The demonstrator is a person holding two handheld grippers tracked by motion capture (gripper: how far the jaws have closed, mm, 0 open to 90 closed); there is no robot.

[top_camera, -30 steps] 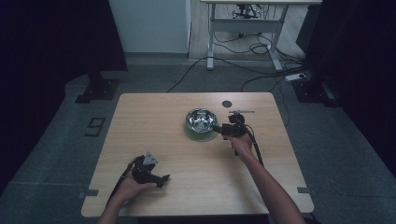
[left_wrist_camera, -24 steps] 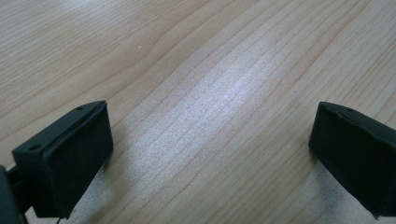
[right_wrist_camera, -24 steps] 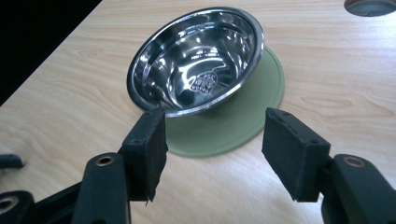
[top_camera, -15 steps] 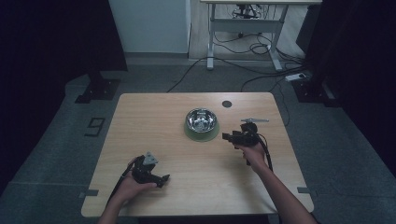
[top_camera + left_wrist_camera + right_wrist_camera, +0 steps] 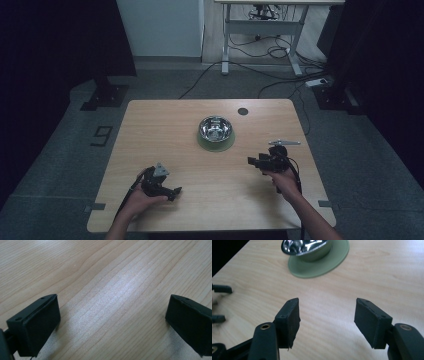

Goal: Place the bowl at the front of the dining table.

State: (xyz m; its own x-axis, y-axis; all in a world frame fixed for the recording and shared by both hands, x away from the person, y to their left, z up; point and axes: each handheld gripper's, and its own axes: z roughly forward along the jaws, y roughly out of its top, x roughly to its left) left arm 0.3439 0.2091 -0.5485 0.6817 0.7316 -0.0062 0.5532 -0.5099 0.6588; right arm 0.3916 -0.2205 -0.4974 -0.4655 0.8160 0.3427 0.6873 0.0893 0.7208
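A shiny steel bowl (image 5: 216, 128) on a round green base (image 5: 215, 143) stands on the wooden table (image 5: 165, 125), a little right of its middle. My right gripper (image 5: 253, 162) is open at the front right, its jaws pointing left, apart from the bowl. In the right gripper view the bowl (image 5: 305, 247) and its green base (image 5: 322, 265) lie ahead of the open right gripper (image 5: 327, 315). My left gripper (image 5: 172, 192) rests at the front left, held by a hand. The left gripper view shows it (image 5: 112, 322) wide open over bare wood, holding nothing.
A dark round hole (image 5: 243, 111) sits near the table's far edge. Cables (image 5: 280, 75) and a desk frame (image 5: 260, 30) stand on the floor beyond. The left gripper's jaw tips (image 5: 221, 288) show at the left edge of the right gripper view.
My right gripper has drawn back from beside the bowl toward the front right of the table. The left gripper and the bowl have stayed put.
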